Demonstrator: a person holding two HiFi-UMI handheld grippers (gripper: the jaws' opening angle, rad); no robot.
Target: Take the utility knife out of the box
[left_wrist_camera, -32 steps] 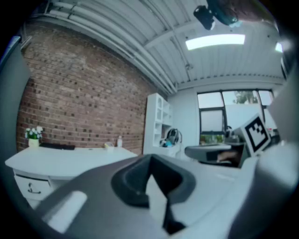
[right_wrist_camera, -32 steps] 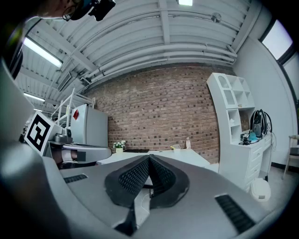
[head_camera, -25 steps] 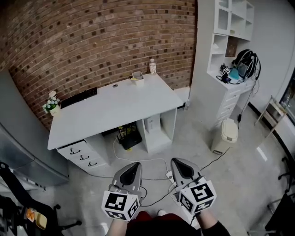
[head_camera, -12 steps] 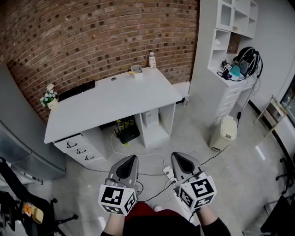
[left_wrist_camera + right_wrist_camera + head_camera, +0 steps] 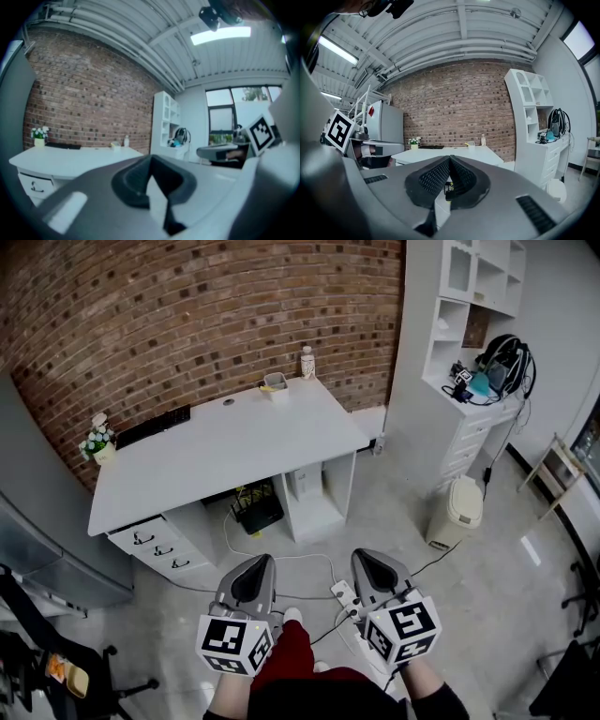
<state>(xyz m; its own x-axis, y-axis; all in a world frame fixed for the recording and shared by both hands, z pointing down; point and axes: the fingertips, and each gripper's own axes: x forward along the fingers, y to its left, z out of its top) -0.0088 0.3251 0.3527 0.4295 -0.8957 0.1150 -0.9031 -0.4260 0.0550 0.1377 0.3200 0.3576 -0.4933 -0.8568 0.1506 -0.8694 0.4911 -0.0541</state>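
Observation:
A small clear box point(image 5: 276, 382) with something yellow in it stands at the far edge of the white desk point(image 5: 225, 451), near the brick wall. The knife itself is too small to make out. The box shows tiny in the left gripper view point(image 5: 115, 145) and in the right gripper view point(image 5: 469, 145). My left gripper point(image 5: 255, 564) and right gripper point(image 5: 367, 559) hang side by side over the floor, well short of the desk, pointing toward it. Both are shut, the left gripper point(image 5: 150, 159) and the right gripper point(image 5: 450, 159) with nothing between the jaws.
On the desk stand a bottle point(image 5: 307, 362), a keyboard point(image 5: 150, 426) and a flower pot point(image 5: 97, 440). Drawers point(image 5: 155, 545) sit under its left end. A power strip with cables point(image 5: 342, 594) lies on the floor ahead. A bin point(image 5: 460, 514) and white shelving point(image 5: 469, 352) are at the right.
Both grippers have advanced a little toward the desk together, still shut. A red-clad leg and a shoe have come into view between them.

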